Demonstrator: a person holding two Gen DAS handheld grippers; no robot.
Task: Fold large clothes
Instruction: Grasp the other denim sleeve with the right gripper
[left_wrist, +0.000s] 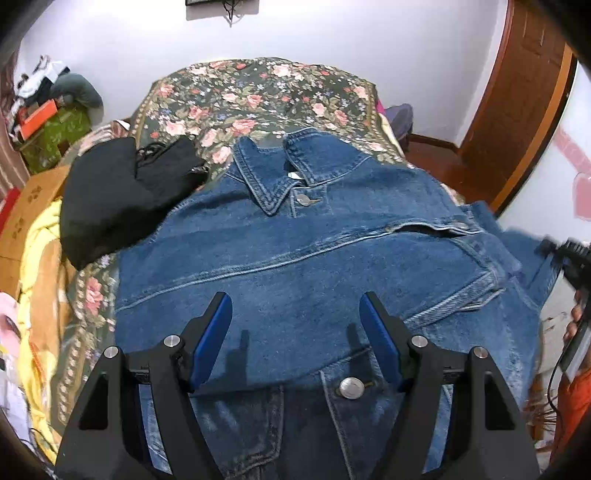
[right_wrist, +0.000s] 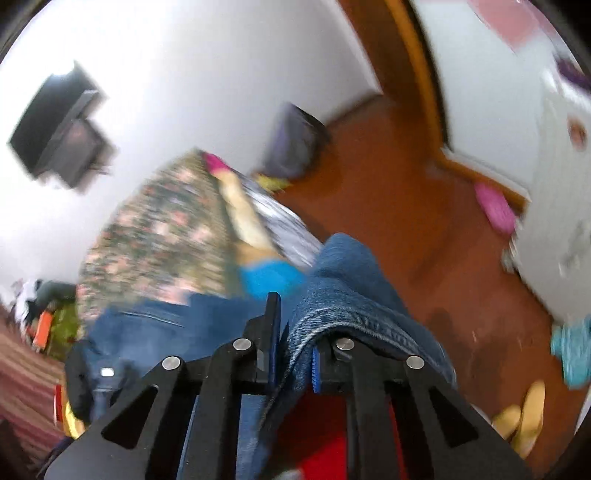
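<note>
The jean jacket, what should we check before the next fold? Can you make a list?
1. Right claw has hold of the denim jacket: ok, shut on a thick fold of denim.
2. Left claw free to help: ok, open above the jacket front, nothing between its pads.
3. Jacket front lies flat on the floral bedspread: ok in the middle; the right side is bunched.
4. Collar tidy: ok, lying spread at the top.
5. Black garment out of the way: not ok, it lies at the jacket's left shoulder; cannot tell if they overlap.
6. Which part the right claw grips: cannot tell, that view is blurred.
</note>
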